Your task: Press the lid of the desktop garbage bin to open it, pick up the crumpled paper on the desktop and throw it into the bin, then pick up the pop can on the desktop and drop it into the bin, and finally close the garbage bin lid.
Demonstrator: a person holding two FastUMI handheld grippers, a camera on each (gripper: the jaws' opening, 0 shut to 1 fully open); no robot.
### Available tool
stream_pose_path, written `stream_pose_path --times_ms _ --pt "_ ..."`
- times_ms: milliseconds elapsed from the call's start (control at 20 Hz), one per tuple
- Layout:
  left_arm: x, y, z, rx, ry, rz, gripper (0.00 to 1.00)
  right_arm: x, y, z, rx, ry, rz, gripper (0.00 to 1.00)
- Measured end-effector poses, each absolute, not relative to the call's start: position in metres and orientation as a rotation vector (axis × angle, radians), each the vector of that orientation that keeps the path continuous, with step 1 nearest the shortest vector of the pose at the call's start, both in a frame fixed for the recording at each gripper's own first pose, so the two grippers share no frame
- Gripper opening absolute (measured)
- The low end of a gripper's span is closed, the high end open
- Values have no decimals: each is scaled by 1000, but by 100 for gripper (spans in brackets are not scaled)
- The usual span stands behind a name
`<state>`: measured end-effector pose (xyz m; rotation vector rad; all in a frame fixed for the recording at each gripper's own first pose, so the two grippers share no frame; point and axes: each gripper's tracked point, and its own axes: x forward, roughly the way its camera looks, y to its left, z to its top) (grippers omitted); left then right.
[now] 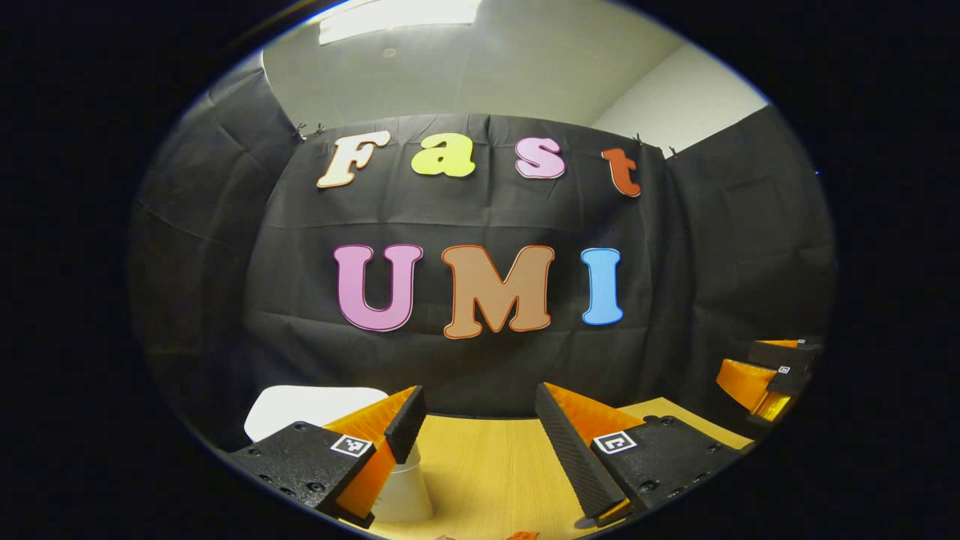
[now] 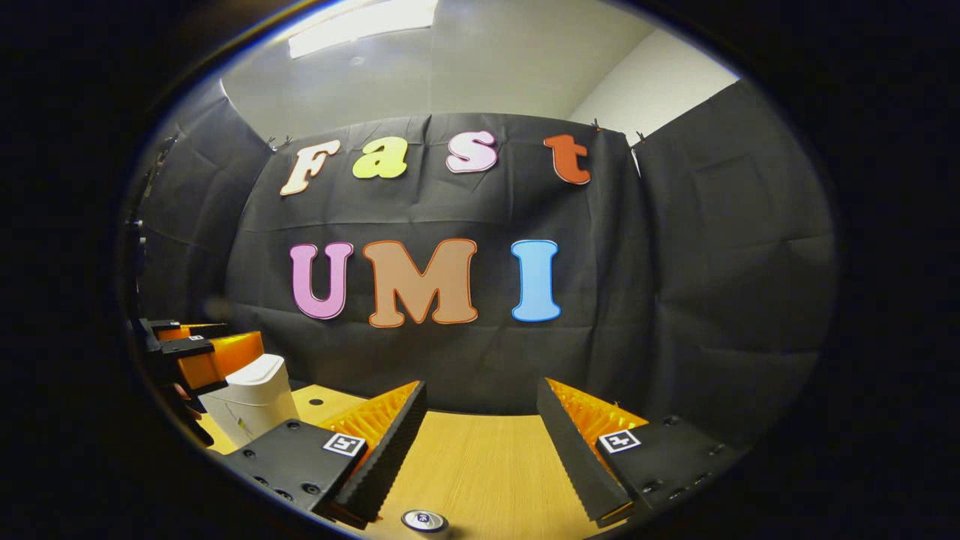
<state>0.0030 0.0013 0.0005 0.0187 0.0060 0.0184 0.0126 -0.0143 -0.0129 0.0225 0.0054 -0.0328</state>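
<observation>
The white desktop bin (image 2: 251, 401) stands at the table's left with its lid down. In the left gripper view the bin (image 1: 315, 409) sits low on the left, partly behind my left finger. My left gripper (image 1: 480, 431) is open with nothing between its fingers, and it hovers close to the bin's right side. From the right gripper view, the left gripper (image 2: 199, 352) hangs just left of the bin's lid. My right gripper (image 2: 480, 431) is open and holds nothing. The pop can's silver top (image 2: 424, 520) shows just below its fingers, near the left one.
The wooden table (image 2: 487, 465) runs back to the black cloth wall. A small hole (image 2: 316, 402) marks the tabletop right of the bin. The right gripper (image 1: 772, 375) appears far right in the left gripper view. A small orange-red scrap (image 1: 521, 535) peeks in at the bottom edge.
</observation>
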Motion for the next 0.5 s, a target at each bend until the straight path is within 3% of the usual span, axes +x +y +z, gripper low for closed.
stream_pose_path --times_ms 500 --pt "10 1 -2 43 15 18 91 9 -5 6 -4 -91 -20 97"
